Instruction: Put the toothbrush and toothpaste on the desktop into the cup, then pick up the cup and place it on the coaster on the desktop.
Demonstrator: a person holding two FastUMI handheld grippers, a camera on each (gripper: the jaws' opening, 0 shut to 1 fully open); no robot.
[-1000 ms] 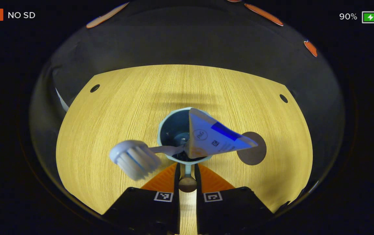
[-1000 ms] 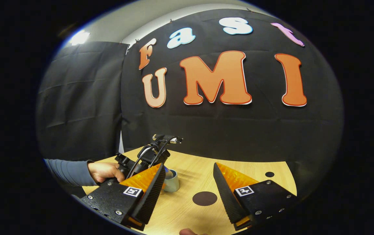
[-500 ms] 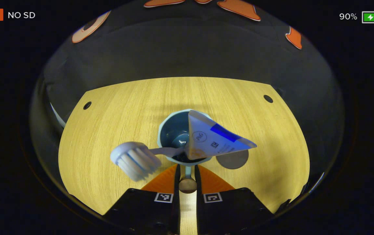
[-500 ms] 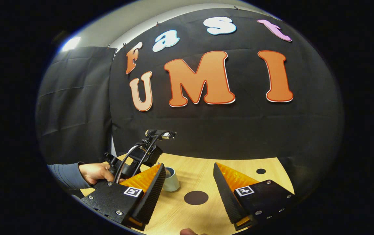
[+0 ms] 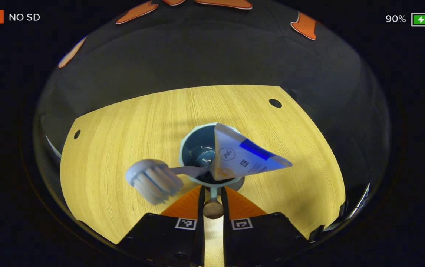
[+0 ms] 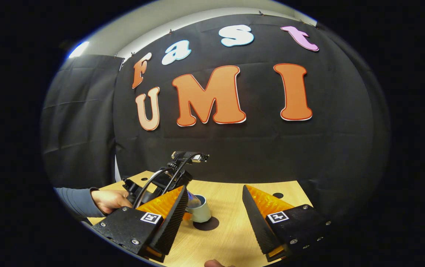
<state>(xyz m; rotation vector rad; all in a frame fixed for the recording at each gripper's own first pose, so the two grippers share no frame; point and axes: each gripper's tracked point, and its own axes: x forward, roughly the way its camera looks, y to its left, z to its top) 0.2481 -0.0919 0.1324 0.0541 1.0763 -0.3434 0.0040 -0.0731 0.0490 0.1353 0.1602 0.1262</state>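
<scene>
- Cup (image 5: pixel 197 148) hangs straight ahead of the left gripper (image 5: pixel 212 193), whose fingers are drawn narrow onto the cup's handle; the handle's round end sits in the slot between them.
- Toothbrush (image 5: pixel 155 180) stands in the cup with its bristle head leaning out over the rim toward the tabletop's left edge.
- Toothpaste (image 5: pixel 247 159) is in the cup too, its flat crimped end slanting out over the rim toward the right edge.
- Coaster (image 6: pixel 208 223) is the dark disc under the cup in the right gripper view; the cup's base overlaps it, a little toward its left side. I cannot tell whether the cup touches it yet or is just above.
- In the left gripper view a dark sliver of the coaster peeks out by the cup's lower right side, so the cup is roughly over it.
- The coming move, as I judge it, is straight down: settle the cup's base square on the coaster, then open the left jaws and back away along the handle's line.
- Right gripper (image 6: pixel 214 207) is held wide and empty, near the cup but off to its right, nearer the front edge of the table (image 5: pixel 123 118). It need not act.
- A hand (image 6: pixel 108 200) holds the left gripper, near the table's left edge.
- Nothing stands between cup and coaster; the risk is tilting the cup so that its leaning contents shift.
</scene>
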